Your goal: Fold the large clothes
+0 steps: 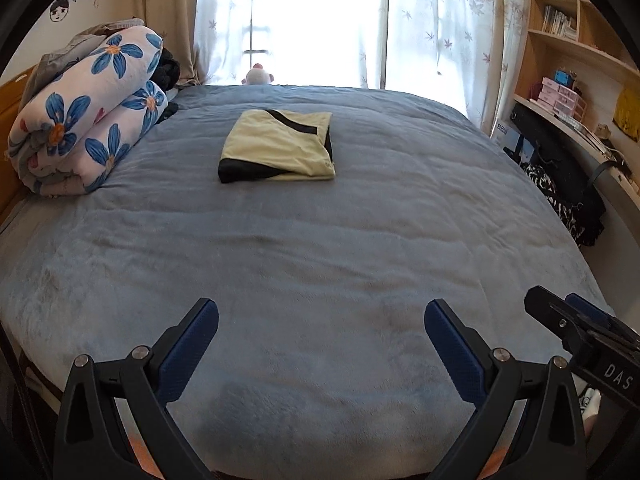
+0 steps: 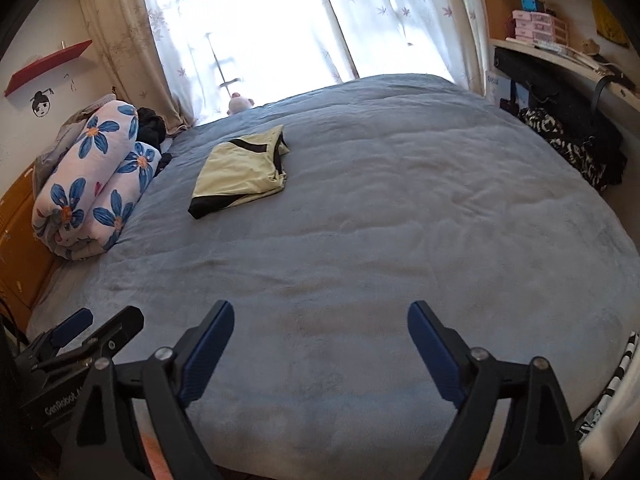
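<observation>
Left wrist view: left gripper (image 1: 321, 320) nearest, jaws wide apart, nothing between, over the near edge of the blue bedspread (image 1: 320, 240). Right gripper (image 1: 568, 314) just beside it at right. Folded yellow-and-black garment (image 1: 278, 146) lies flat mid-bed, well apart from both. Rolled floral quilt (image 1: 84, 120) at left.

Right wrist view: right gripper (image 2: 320, 318) also spread wide, empty. Garment (image 2: 240, 170) far left of centre, near the quilt (image 2: 96, 176).

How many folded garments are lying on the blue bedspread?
1: a yellow-and-black folded garment lies mid-bed, toward the window. More clothes may be hidden behind the floral quilt roll by the headboard.
</observation>
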### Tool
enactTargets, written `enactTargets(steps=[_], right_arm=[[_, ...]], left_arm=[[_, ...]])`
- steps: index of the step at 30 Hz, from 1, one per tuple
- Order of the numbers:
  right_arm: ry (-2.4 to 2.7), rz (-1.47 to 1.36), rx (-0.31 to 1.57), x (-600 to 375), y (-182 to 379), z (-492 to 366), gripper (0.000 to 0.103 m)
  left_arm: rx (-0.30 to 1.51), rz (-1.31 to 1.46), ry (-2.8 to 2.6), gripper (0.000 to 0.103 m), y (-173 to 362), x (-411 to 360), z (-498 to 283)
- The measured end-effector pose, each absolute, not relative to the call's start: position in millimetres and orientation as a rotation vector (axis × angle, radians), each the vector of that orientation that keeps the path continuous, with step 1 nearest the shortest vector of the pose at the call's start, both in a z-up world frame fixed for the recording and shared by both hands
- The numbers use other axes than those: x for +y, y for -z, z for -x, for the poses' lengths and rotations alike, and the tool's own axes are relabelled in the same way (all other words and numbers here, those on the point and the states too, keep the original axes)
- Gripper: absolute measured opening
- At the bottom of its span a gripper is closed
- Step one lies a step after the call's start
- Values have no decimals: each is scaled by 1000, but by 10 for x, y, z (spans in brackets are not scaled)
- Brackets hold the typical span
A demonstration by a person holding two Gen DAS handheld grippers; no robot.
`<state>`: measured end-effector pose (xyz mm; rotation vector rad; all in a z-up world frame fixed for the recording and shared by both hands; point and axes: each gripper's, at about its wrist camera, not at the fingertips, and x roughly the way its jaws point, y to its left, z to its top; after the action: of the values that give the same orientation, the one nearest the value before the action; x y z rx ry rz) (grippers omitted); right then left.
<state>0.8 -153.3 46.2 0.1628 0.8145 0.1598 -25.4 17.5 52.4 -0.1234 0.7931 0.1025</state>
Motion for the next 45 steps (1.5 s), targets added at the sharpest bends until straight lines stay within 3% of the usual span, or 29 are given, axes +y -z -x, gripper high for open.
enactTargets(steps=[4, 45], right_arm=[[-92, -102, 746, -1541, -444, 128, 102], [-79, -81, 865, -1496, -37, 164, 102]], left_arm=[[793, 90, -112, 102, -454, 51, 310], [851, 111, -177, 102, -207, 104, 374]])
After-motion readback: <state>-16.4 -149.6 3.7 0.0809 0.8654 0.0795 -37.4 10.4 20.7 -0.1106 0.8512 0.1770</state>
